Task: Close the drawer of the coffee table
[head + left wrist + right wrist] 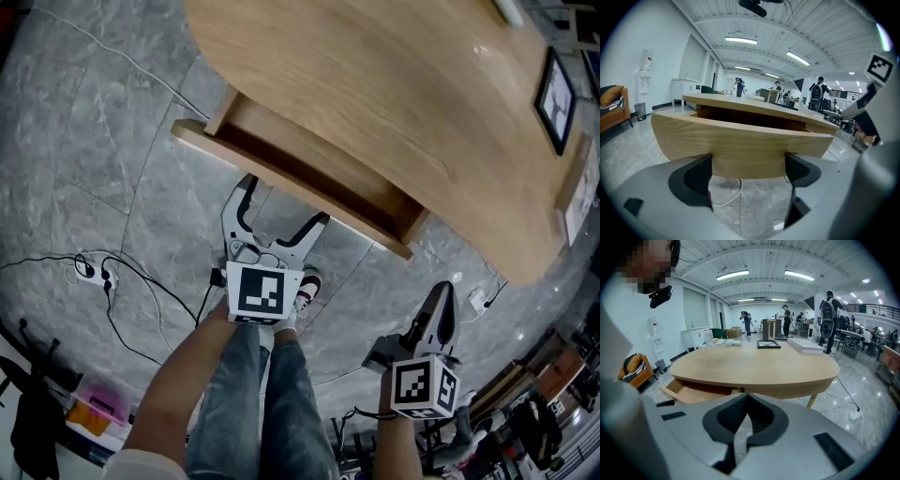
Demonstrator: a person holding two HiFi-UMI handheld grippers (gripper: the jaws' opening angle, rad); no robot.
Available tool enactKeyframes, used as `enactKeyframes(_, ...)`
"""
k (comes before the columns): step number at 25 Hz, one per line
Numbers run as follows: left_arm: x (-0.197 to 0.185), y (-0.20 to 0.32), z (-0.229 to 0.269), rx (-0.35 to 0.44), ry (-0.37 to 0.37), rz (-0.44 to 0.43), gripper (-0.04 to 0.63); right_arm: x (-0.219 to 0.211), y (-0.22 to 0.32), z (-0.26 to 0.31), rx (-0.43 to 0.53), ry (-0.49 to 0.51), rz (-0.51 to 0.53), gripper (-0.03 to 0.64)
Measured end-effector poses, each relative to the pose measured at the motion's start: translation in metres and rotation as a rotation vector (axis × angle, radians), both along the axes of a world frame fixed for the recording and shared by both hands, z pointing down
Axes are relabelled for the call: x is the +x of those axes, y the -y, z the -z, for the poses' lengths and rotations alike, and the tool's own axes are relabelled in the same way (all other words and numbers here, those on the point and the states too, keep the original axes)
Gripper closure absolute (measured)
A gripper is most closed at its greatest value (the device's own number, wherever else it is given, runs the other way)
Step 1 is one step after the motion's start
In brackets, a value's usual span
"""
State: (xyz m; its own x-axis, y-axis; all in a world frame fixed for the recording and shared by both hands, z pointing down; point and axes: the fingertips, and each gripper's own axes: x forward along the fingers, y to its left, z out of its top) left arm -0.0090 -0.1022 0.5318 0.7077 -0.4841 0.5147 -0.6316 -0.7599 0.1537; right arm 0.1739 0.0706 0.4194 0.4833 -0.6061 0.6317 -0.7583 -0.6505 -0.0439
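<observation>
The oval wooden coffee table (pixel 394 84) has its drawer (pixel 291 178) pulled out toward me; the drawer looks empty. My left gripper (pixel 281 204) is open, and its two fingers point at the drawer's front panel from just in front of it. In the left gripper view the drawer front (pixel 740 140) fills the space ahead of the left gripper (pixel 747 173), between the dark pads (pixel 691 180); whether they touch it I cannot tell. My right gripper (pixel 442 302) is shut and empty, off to the right below the table's edge. In its own view the right gripper (pixel 746 416) faces the table (pixel 754 366) and the open drawer (pixel 693 392).
A framed picture (pixel 558 98) and a flat white box (pixel 806 345) lie on the tabletop. Cables and a power strip (pixel 86 269) lie on the grey stone floor at the left. My legs and a shoe (pixel 307 286) are below the left gripper. People stand far behind the table.
</observation>
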Motion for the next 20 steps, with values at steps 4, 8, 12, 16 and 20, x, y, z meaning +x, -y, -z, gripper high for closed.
enactKeyframes(4, 0.010, 0.008, -0.001, -0.019, 0.013, -0.007, 0.107, 0.006, -0.001, 0.003, 0.009, 0.015, -0.024, 0.617)
enactKeyframes(8, 0.019, 0.018, -0.001, -0.020, 0.013, -0.008, 0.107, 0.013, -0.004, 0.003, 0.014, 0.029, -0.049, 0.617)
enactKeyframes(12, 0.027, 0.027, 0.000, -0.007, 0.005, -0.001, 0.107, 0.015, -0.010, -0.002, 0.009, 0.051, -0.060, 0.617)
enactKeyframes(16, 0.037, 0.035, 0.000, 0.001, -0.004, 0.003, 0.107, 0.016, -0.018, -0.006, 0.000, 0.059, -0.069, 0.617)
enactKeyframes(20, 0.043, 0.040, -0.001, 0.002, -0.003, 0.006, 0.107, 0.019, -0.023, -0.007, -0.002, 0.062, -0.087, 0.617)
